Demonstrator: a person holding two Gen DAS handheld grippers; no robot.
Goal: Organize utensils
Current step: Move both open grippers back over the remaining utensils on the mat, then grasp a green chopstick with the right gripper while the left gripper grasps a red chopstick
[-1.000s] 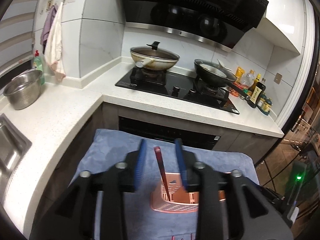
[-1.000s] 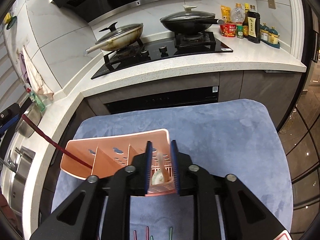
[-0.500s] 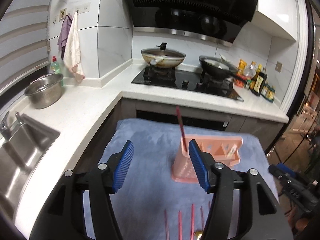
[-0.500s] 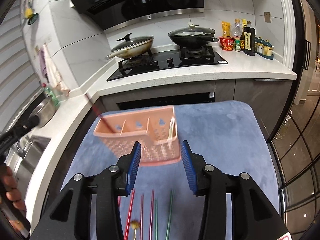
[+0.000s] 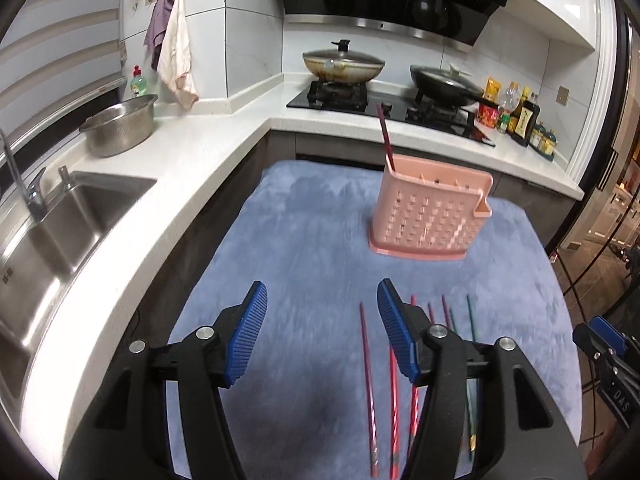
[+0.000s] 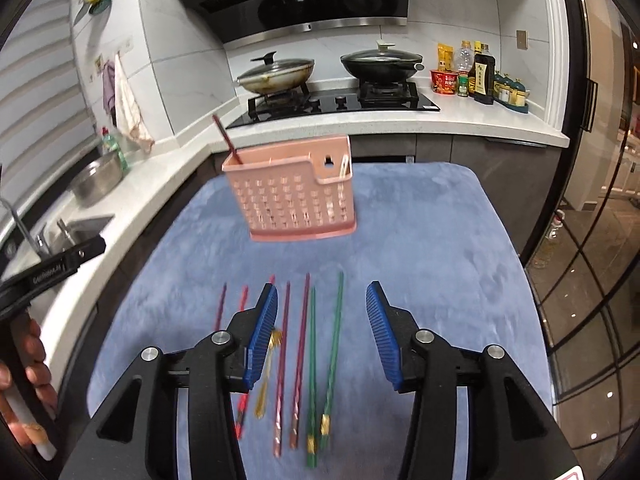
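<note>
A pink perforated utensil holder (image 5: 430, 214) (image 6: 294, 196) stands on the blue mat (image 5: 304, 240) (image 6: 420, 240). One dark red chopstick (image 5: 385, 136) (image 6: 226, 140) leans in its left compartment. Several red, pink and green chopsticks (image 6: 298, 356) (image 5: 368, 376) and a small gold fork (image 6: 267, 372) lie side by side on the near part of the mat. My left gripper (image 5: 320, 332) is open and empty, above the mat left of the chopsticks. My right gripper (image 6: 320, 336) is open and empty, above the green chopsticks (image 6: 332, 352).
A white counter (image 5: 132, 216) with a steel sink (image 5: 52, 232) and a steel bowl (image 5: 120, 124) runs along the left. A hob (image 5: 384, 106) with two lidded pans is behind the mat. Bottles (image 6: 480, 76) stand at the back right.
Both grippers have pulled back from the holder and opened wide. The right gripper let go of the holder; the left released the dark red chopstick into it. The loose chopsticks have come into view.
</note>
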